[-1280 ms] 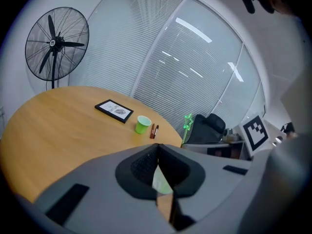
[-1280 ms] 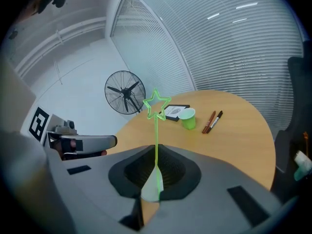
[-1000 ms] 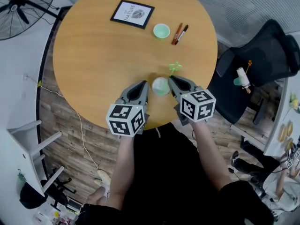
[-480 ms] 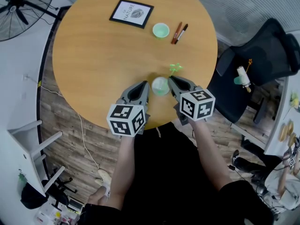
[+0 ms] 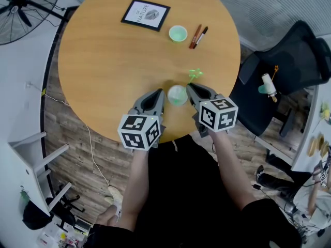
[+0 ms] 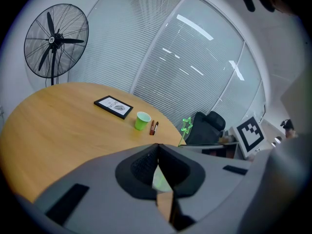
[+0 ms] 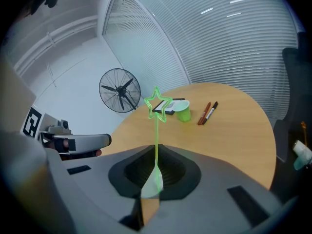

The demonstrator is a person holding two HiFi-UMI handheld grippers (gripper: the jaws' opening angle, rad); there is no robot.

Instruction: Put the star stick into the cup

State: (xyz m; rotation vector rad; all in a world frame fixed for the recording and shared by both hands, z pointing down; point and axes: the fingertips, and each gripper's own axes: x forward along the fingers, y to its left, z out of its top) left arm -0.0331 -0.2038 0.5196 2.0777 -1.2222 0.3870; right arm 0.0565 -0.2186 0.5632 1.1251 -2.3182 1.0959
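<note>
A pale green cup [image 5: 177,95] stands near the table's front edge, between my two grippers. My right gripper [image 5: 189,88] is just right of the cup and is shut on the green star stick [image 5: 194,75]. In the right gripper view the stick [image 7: 156,135] rises upright from the closed jaws, with the star on top. My left gripper [image 5: 159,93] sits close to the cup's left side. Its jaws meet at the tips, and a sliver of the cup [image 6: 160,179] shows through the gap behind them. The star [image 6: 185,125] is visible to the right in the left gripper view.
A second green cup [image 5: 178,33], two pens [image 5: 198,36] and a framed picture [image 5: 146,15] lie at the far side of the round wooden table [image 5: 103,61]. A black office chair [image 5: 289,66] stands to the right, and a floor fan [image 5: 26,4] to the far left.
Almost nothing. My right gripper and the star have edged very slightly to the right. The left gripper and the cup have stayed put.
</note>
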